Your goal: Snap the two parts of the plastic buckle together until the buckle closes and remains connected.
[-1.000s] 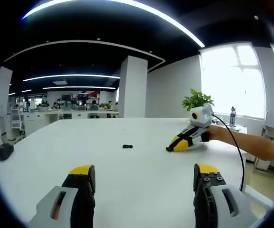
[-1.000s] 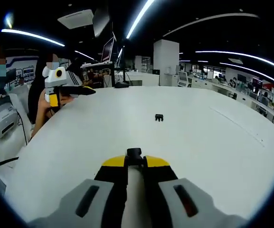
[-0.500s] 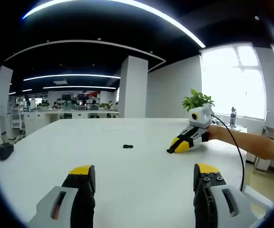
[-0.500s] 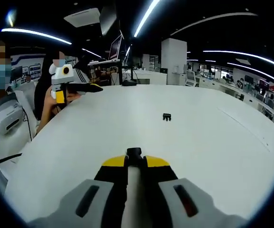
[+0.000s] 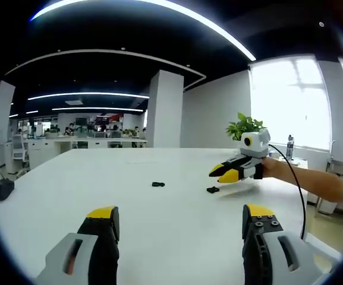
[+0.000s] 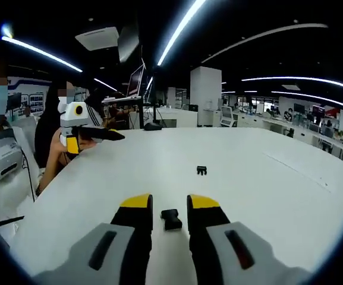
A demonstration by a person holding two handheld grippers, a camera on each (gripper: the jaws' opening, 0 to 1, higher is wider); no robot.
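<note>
A wide white table carries everything, and the two buckle halves lie on it well apart from each other. In the left gripper view the left gripper hovers low over the near edge with its jaws spread wide and nothing between them. Across the table in that view the right gripper hangs just above the surface, tips pointing inward, and one buckle half lies on the table right under its nose. In the right gripper view the same gripper has its jaws a little apart, with that buckle half lying loose in the gap, not pinched. The other buckle half sits farther out toward the middle of the table; in the left gripper view it is the small dark piece ahead of the left jaws.

To my eye neither half is gripped, so the job is barely begun. To do it well, each gripper should close squarely on the body of its own half, leaving the mating ends free. Then bring them nose to nose, low over the table, and push straight until they click. A skewed pinch could flick such a small piece away.
</note>
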